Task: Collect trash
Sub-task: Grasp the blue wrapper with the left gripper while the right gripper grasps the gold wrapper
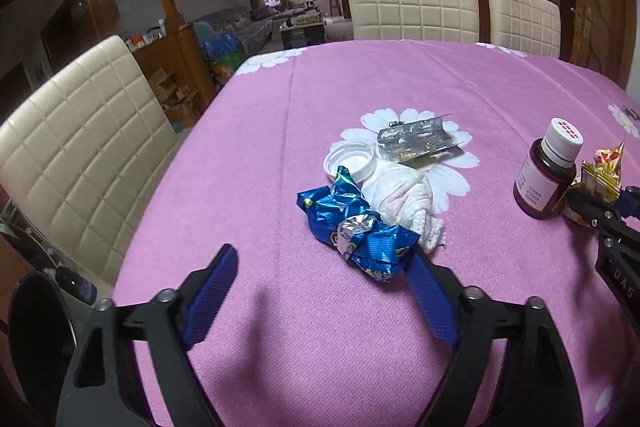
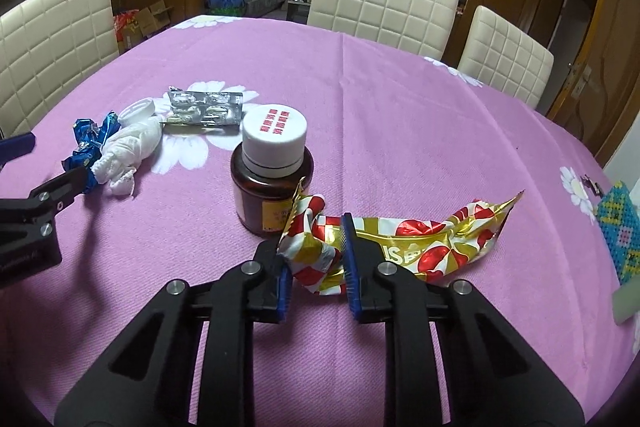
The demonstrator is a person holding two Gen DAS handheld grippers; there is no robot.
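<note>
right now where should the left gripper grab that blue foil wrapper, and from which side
Grip the blue foil wrapper at its pinched silver waist, its narrowest part. Come from the near side, where the open left gripper already faces it. Keep the fingers off the crumpled white tissue touching its far right edge. The right gripper is shut on the red and gold wrapper.

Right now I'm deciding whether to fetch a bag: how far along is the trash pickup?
Early. Nothing looks cleared. In hand: right gripper shut on the red-gold wrapper; left gripper open beside the blue wrapper. Left on the tablecloth: tissue, blister pack, white cap, brown bottle.
</note>
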